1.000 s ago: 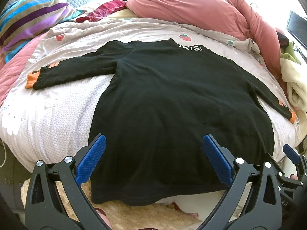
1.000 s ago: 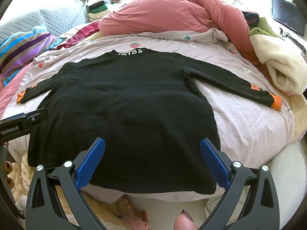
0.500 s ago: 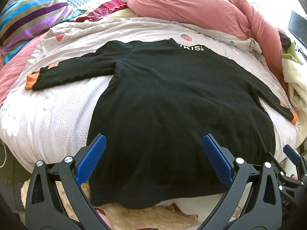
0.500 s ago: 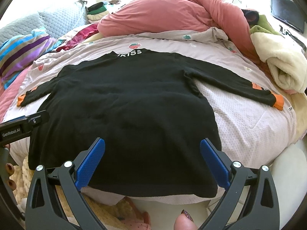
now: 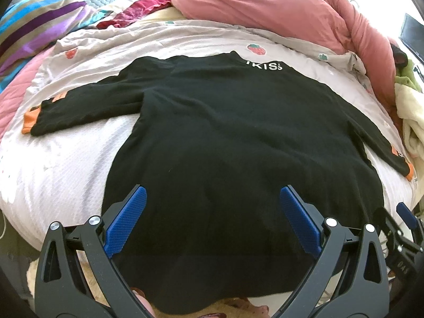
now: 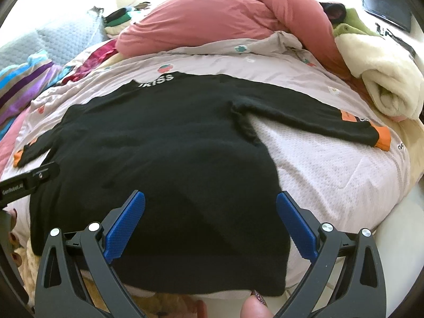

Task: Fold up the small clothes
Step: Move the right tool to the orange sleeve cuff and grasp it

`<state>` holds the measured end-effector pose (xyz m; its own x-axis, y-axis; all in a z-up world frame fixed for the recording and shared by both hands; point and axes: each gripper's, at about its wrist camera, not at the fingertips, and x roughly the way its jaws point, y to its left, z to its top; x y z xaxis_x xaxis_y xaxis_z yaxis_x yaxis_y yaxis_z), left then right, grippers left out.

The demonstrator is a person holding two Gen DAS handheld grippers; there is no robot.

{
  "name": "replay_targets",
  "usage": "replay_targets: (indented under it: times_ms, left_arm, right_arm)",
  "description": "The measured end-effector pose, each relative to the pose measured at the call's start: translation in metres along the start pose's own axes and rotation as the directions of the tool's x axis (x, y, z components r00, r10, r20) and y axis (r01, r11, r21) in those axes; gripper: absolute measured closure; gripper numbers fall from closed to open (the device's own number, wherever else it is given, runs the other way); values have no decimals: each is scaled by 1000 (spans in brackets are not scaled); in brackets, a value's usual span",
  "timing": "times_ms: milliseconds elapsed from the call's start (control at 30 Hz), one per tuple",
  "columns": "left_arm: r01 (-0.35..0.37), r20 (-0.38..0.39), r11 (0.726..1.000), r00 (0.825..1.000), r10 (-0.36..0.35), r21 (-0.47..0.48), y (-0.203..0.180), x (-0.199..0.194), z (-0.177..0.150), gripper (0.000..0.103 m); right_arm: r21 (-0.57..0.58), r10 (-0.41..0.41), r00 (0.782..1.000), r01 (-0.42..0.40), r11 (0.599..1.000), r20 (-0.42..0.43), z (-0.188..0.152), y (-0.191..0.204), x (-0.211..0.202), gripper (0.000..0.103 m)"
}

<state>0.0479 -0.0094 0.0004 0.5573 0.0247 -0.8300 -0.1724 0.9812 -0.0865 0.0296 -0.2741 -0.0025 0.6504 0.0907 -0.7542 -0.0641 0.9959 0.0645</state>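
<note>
A black long-sleeved top [image 5: 225, 137] [image 6: 164, 153] with orange cuffs and white lettering at the collar lies flat on the bed, sleeves spread, hem hanging over the near edge. My left gripper [image 5: 212, 201] hovers open above the hem's left half, nothing between its blue pads [image 5: 127, 220]. Over the hem's right half my right gripper [image 6: 210, 204] is open too, empty. The left sleeve cuff [image 5: 30, 120] lies far left; the right cuff [image 6: 381, 139] lies far right. Part of the right gripper shows at the left wrist view's lower right edge [image 5: 402, 235].
A pale dotted bedspread [image 5: 58, 164] covers the bed. A pink duvet [image 5: 265, 8] is bunched along the back, a cream blanket roll [image 6: 384, 79] at right, striped pillows [image 5: 39, 23] at left. A dark screen [image 6: 384, 2] stands far right. A fluffy rug [image 5: 233, 311] lies below the hem.
Both grippers have edged forward and slightly lower toward the hem; the top looks larger in both views. The top itself has not moved, and both stay open.
</note>
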Motion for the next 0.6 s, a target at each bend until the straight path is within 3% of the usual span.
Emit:
replay_targets:
  times_ms: [600]
  left_arm:
    - [-16,-25,999,1000,17,39,-22,47,40,8]
  right_arm:
    - [198,-145,988,153,968,-54,35,-94,54,4]
